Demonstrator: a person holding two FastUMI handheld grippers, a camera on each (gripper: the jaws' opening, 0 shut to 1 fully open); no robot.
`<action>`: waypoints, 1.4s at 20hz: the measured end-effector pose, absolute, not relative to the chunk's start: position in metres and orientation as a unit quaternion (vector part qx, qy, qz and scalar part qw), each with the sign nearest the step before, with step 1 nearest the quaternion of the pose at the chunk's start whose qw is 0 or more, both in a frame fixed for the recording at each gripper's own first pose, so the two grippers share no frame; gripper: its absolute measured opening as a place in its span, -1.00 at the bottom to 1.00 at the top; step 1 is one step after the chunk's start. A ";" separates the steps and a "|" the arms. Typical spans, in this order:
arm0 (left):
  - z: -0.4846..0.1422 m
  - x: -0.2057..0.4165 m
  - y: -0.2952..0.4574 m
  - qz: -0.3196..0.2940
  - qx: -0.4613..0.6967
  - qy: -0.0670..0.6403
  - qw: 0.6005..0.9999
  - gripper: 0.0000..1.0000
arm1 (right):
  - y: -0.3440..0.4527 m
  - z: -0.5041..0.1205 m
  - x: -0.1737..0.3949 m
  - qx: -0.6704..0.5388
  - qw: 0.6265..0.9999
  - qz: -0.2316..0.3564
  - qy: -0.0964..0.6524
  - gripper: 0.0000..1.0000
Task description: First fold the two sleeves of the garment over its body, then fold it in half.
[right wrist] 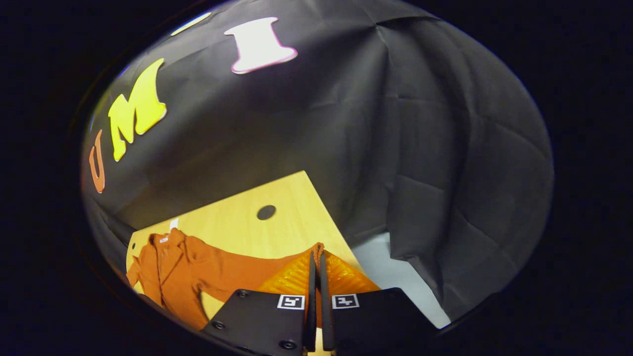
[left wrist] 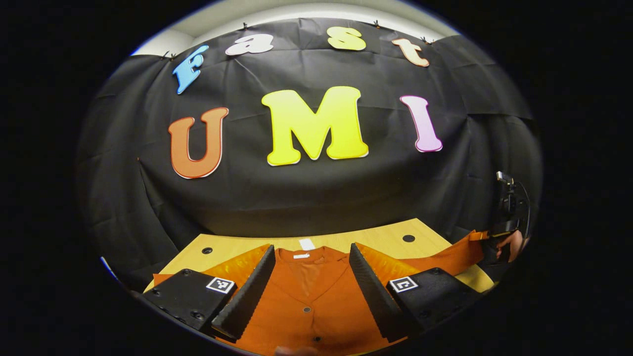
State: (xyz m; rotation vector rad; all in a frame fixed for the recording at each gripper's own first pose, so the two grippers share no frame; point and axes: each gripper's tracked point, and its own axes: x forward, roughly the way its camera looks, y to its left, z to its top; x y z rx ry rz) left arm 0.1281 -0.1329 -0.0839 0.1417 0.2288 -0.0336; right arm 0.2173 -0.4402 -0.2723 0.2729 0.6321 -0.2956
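So my left gripper (left wrist: pixel 310 269) is spread wide, hovering over the near middle of the desk (left wrist: pixel 385 237), holding nothing. The orange buttoned shirt (left wrist: pixel 306 306) lies flat right between and under my two fingers (left wrist: pixel 249 291), collar (left wrist: pixel 301 257) pointing at the far edge, button placket running straight down the gap. I count two buttons there. A small white tag sits on the wood just past the collar.

Going right: the shirt's right sleeve (left wrist: pixel 452 254) stretches out toward the desk's right edge, where my right gripper (left wrist: pixel 499 247) and the hand (left wrist: pixel 512 243) holding it have the cuff. In the right gripper view, that gripper (right wrist: pixel 316 269) has its jaws pressed together, pinching the sleeve cuff (right wrist: pixel 316 249) near the desk's right edge, the sleeve (right wrist: pixel 247 272) trailing back left to the shirt body (right wrist: pixel 168 277).

Other stuff: round holes in the desk top, two in the left gripper view, near the far left and far right corners, and one in the right gripper view. Black cloth wall behind, a bit of pale floor (right wrist: pixel 390 277) past the right edge. Nothing sits between the jaws and the shirt.
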 end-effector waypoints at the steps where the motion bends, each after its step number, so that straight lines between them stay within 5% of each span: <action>1: -0.081 0.126 -0.125 -0.015 0.066 0.109 0.992 0.94 | -0.426 -0.256 0.216 0.121 0.933 -0.142 0.308 -0.89; 16: -0.061 0.092 0.086 0.076 -0.007 0.059 0.995 0.95 | -0.132 -0.067 0.277 0.064 0.966 -0.031 0.248 -0.90; 28: -0.072 0.050 0.237 0.165 -0.021 0.063 0.984 0.95 | 0.163 -0.179 0.316 0.025 0.934 0.150 0.323 -0.89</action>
